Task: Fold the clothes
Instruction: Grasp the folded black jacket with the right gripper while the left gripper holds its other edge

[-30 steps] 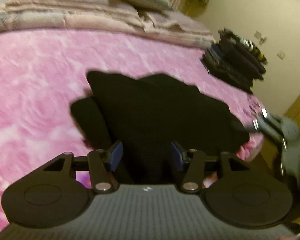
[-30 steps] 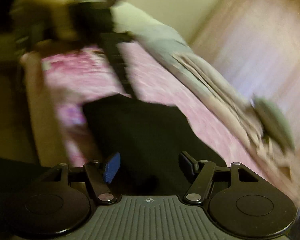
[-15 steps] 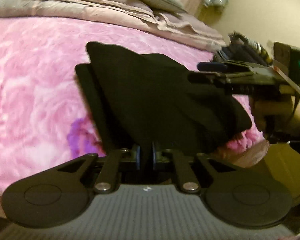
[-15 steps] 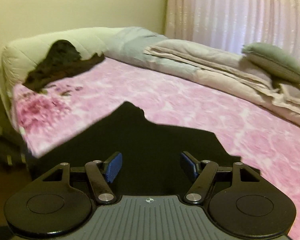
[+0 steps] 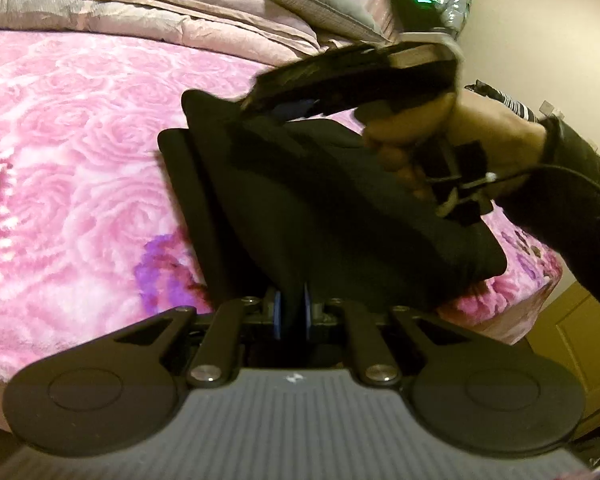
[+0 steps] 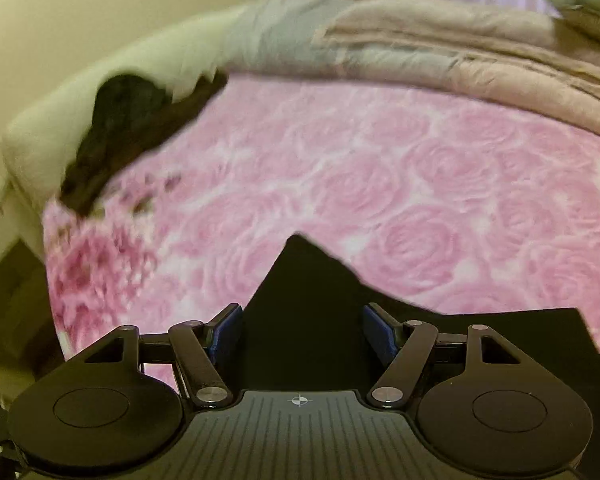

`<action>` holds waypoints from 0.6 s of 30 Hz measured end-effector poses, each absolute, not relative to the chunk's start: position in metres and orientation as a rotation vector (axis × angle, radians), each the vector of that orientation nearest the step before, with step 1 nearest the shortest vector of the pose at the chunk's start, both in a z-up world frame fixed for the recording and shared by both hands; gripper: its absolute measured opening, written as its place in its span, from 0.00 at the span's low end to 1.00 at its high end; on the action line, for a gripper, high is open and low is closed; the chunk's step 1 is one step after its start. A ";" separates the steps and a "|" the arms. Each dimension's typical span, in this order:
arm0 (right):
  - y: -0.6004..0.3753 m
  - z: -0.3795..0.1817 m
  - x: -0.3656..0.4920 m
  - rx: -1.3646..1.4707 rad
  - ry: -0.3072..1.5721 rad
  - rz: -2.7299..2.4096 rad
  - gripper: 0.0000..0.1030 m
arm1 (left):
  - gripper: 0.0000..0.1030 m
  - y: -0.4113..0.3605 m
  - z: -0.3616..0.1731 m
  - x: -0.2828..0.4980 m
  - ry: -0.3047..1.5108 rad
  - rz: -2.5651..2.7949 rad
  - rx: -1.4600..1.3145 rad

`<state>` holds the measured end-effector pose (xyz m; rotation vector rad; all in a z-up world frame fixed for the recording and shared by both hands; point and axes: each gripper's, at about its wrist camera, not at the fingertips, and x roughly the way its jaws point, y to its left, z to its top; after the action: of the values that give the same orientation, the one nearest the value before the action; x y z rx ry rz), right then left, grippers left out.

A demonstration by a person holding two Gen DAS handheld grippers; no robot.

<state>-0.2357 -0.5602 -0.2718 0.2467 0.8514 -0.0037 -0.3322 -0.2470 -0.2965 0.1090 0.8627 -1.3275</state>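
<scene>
1. Left wrist view: my left gripper (image 5: 291, 316) has gone from half open a second ago to pinched tight on the near edge of the black garment (image 5: 340, 216), blue pads nearly meeting with a thin fold of cloth between them.
2. The garment lies partly folded on the pink rose blanket (image 5: 80, 152), close to the bed's near edge and corner, one narrower layer showing out from under the left side of the top layer.
3. My right gripper (image 5: 296, 108) has swung across into this view; a second ago it was off at the right margin. Now the person's hand (image 5: 432, 140) carries it above the far part of the garment.
4. Right wrist view: its jaws stand wide, holding nothing, with a pointed corner of the black garment (image 6: 304, 304) showing between them; I can't tell whether it touches the pads.
5. My reading: one edge is secured and the second hand is moving in for the other hold, so the next fold looks about to start.
6. A second dark garment (image 6: 132, 120) waits at the blanket's far corner.
</scene>
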 end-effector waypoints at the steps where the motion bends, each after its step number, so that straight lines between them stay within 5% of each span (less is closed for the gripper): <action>1: -0.557 -0.278 -0.232 0.233 0.875 -0.007 0.67 | 0.07 -0.246 -0.297 -0.332 0.864 -1.328 0.101; 4: -0.561 -0.286 -0.231 0.264 0.887 -0.016 0.48 | 0.07 -0.243 -0.299 -0.330 0.863 -1.329 0.063; 7: -0.555 -0.276 -0.233 0.235 0.868 0.003 0.40 | 0.07 -0.229 -0.296 -0.336 0.831 -1.337 0.014; 12: -0.525 -0.283 -0.218 0.142 0.902 0.064 0.41 | 0.07 -0.212 -0.310 -0.342 0.875 -1.314 -0.065; 18: -0.535 -0.281 -0.232 0.188 0.828 0.041 0.64 | 0.10 -0.214 -0.310 -0.329 0.931 -1.331 -0.079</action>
<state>-0.2324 -0.5351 -0.2814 0.1877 0.8280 0.0413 -0.3289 -0.2144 -0.3097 -0.0791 0.9311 -1.3306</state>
